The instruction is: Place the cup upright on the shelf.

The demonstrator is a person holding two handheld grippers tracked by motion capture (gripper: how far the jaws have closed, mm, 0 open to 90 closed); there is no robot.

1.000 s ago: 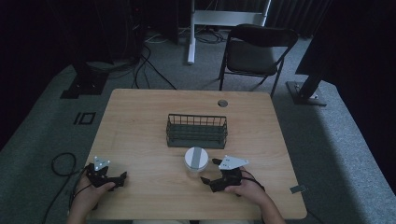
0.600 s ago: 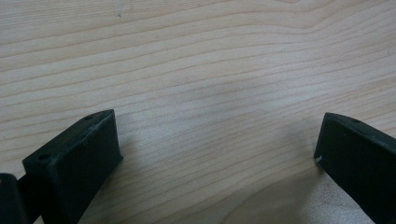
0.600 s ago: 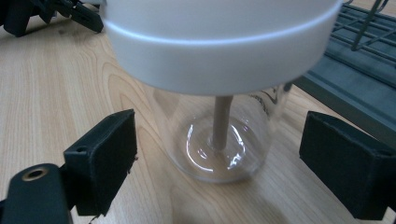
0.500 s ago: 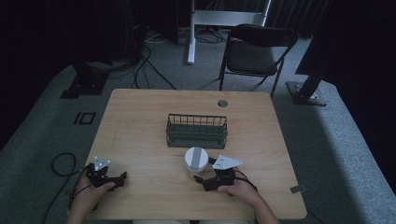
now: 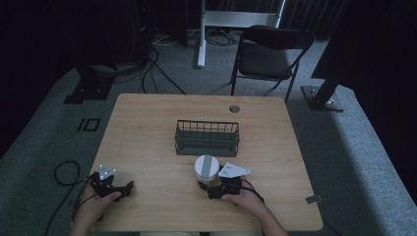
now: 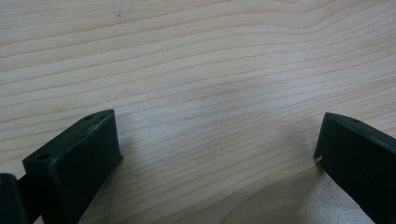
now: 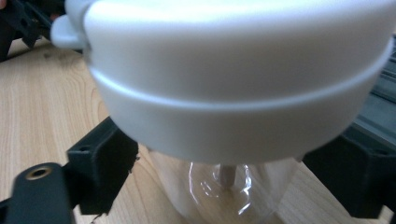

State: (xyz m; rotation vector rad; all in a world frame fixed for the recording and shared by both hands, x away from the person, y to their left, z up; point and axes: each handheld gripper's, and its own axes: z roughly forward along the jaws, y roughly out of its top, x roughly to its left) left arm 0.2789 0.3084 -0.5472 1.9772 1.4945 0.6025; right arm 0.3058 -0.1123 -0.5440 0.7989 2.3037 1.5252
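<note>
Right gripper, high view: held in the person's right hand at the table's near edge, jaws set on either side of a clear jar with a white lid. The jar stands upright on the wooden table, just in front of a dark wire basket. Left gripper: resting on the table at the near left corner, well apart from the jar.

Left gripper view: jaws spread wide over bare wood grain, nothing between them.

Right gripper view: both jaws flank the jar's clear body below the white lid; whether they touch the glass cannot be told. No label, brand or writing is readable on lid or jar.
</note>
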